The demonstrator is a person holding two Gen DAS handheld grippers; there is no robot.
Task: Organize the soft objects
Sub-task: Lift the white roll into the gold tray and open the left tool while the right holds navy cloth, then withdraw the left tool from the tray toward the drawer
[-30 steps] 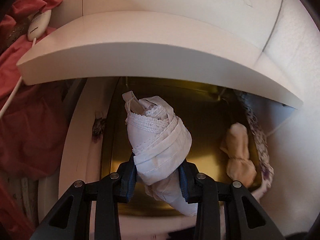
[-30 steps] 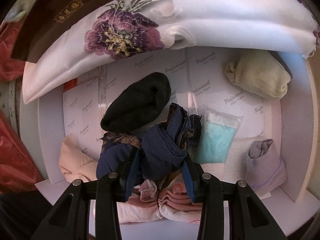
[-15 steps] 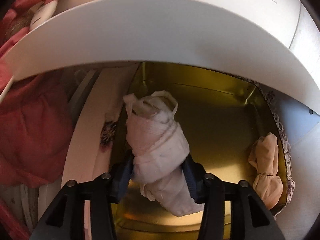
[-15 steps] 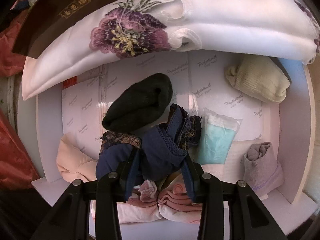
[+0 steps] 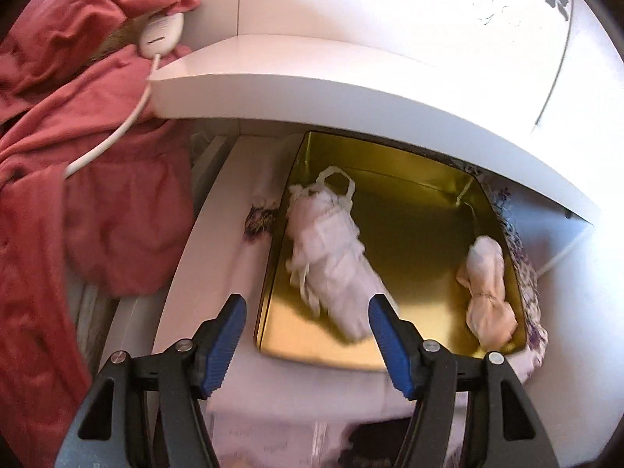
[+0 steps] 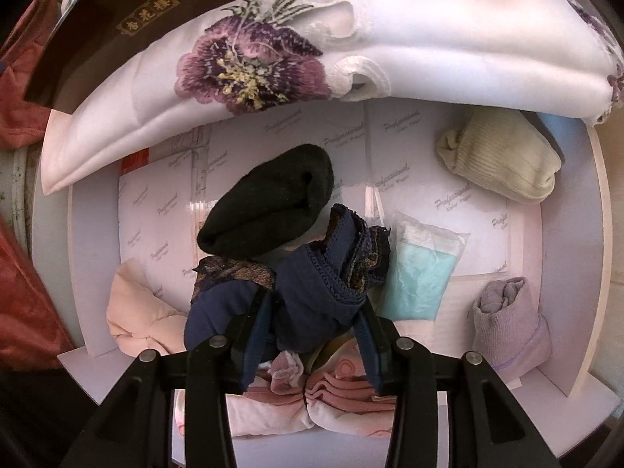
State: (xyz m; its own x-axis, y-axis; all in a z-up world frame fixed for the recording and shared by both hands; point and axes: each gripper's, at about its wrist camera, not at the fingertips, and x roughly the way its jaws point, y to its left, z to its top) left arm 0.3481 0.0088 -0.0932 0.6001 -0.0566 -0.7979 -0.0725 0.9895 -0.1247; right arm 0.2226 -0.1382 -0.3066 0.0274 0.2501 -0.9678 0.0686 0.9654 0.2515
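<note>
**A:** What differs on your left side from a second ago?

**B:** My left gripper (image 5: 308, 335) had the white rolled bundle (image 5: 331, 257) clamped; now its jaws are opening, both blue pads clear of the cloth. The bundle lies in the gold tin (image 5: 413, 210), along its left wall. The right side has not changed.

**A:** Which way does the bundle run?

**B:** Its long axis goes from about five o'clock, the thick end near me, to eleven o'clock, where a thin loop sticks out.

**A:** What else does the tin hold?

**B:** A peach knotted roll (image 5: 487, 288) at three o'clock, against the right wall, well apart from the white one. A white shelf (image 5: 351, 93) overhangs the far end.

**A:** And the right hand?

**B:** My right gripper (image 6: 312, 331) is closed on a navy lace-trimmed garment (image 6: 323, 273), over the white paper-lined box (image 6: 561, 273). Nearest me lie pink folded cloths (image 6: 335, 394); at three a lilac roll (image 6: 511, 319); a pale blue packet (image 6: 417, 273) beside the navy piece; beyond, a black roll (image 6: 273, 199) at twelve and a cream roll (image 6: 503, 156) at two.
</note>
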